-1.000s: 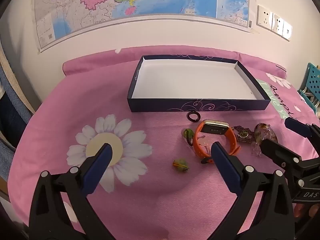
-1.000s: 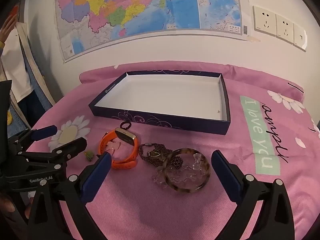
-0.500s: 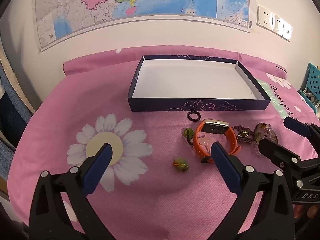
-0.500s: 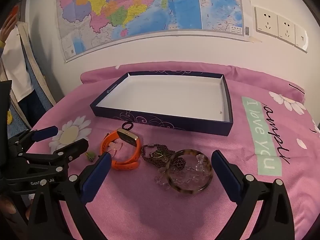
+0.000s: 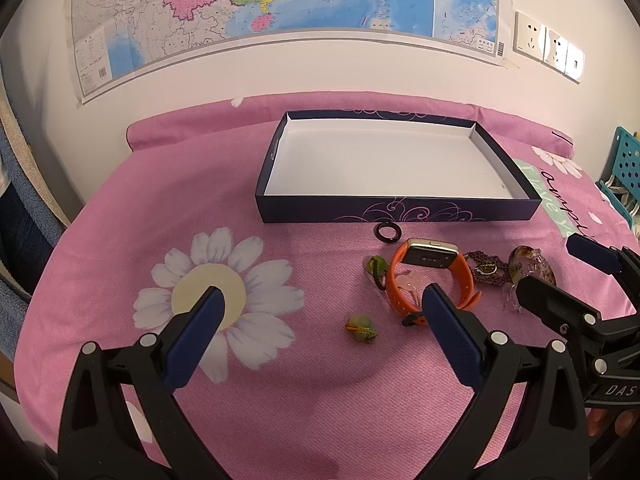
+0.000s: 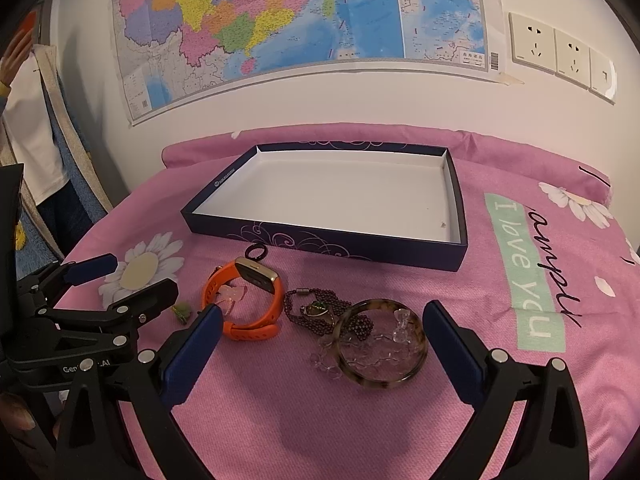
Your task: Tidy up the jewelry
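Both grippers hover low over the pink cloth, neither touching anything. The left gripper has its fingers spread wide, nothing between them but cloth and a small green bead lying loose just ahead. The right gripper is spread wide as well, and its gap frames the jewelry pile.

There's the box, dark blue with a white floor, sitting open toward the wall with nothing in it (a tiny speck near one corner, too small to tell). Right at its front wall lies a black ring. Just nearer, the orange watch stands on its strap, face tilted up, with a pale pink trinket inside the loop. A second green piece sits beside the watch on its left.

To the watch's right, a dark beaded chain is heaped up, touching the mottled bangle, which lies flat. Clear crystal beads trail through the bangle and spill out over its near-left edge.

From the left camera, the right gripper's fingers poke in at the right edge, beside the bangle. A map hangs above.
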Available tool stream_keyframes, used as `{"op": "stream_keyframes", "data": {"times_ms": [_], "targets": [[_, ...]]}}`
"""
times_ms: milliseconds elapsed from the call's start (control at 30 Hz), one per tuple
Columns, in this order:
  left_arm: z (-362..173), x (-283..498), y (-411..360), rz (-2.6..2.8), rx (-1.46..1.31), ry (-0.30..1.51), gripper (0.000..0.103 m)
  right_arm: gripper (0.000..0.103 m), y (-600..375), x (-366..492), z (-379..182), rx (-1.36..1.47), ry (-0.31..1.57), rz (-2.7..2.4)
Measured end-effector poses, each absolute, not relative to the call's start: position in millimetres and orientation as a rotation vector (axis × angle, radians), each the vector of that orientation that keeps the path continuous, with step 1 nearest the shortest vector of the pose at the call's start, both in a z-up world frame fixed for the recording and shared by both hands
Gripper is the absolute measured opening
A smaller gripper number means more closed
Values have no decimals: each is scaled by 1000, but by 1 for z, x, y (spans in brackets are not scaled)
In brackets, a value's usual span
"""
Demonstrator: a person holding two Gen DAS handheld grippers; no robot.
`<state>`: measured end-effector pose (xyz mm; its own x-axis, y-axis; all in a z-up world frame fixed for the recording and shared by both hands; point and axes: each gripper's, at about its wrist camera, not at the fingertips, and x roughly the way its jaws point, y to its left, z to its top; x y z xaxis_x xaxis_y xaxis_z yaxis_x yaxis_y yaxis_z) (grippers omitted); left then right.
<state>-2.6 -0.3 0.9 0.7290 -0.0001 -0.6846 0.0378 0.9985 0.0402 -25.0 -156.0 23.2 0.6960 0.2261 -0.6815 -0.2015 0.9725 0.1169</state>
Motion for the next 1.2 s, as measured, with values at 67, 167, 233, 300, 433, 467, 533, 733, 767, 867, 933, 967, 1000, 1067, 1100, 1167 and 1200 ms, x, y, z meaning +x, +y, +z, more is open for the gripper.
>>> {"op": "stream_keyframes", "data": {"times_ms": [67,167,233,300,433,467,533,733,767,867,933,967,1000,1067,1100,1167,1200], "targets": [[1,-3,0,-21,53,754,97,97,-156,-25,23,35,764,238],[1,-3,0,-21,53,753,97,97,-156,-24,24,40,765,241],[1,-3,0,-22,52,753,97,97,-156,-25,23,39,764,239],[1,-3,0,-22,51,754,97,97,-156,-24,23,41,765,242],[1,-3,0,-23,49,754,97,97,-156,-25,23,41,765,241],[1,-3,0,-23,49,754,97,97,-156,-25,23,40,765,242],[1,-3,0,-23,50,754,97,97,-156,-25,23,42,766,243],[1,-3,0,-23,50,754,97,97,-156,-25,23,43,766,241],[1,-3,0,-24,50,754,97,97,-156,-25,24,44,765,240],[1,-3,0,-24,49,755,97,97,-156,-25,23,43,766,239],[1,-3,0,-23,49,754,97,97,-155,-24,23,43,767,242],[0,-3,0,-23,48,754,97,97,-156,-24,23,43,766,239],[0,-3,0,-23,48,754,97,97,-155,-24,23,44,767,240],[0,-3,0,-23,48,754,97,97,-156,-24,23,44,768,240],[0,-3,0,-23,48,754,97,97,-156,-24,23,44,767,242],[0,-3,0,-23,48,753,97,97,-155,-25,23,43,767,238],[-1,-3,0,-24,48,753,97,97,-156,-24,23,45,768,241]]}}
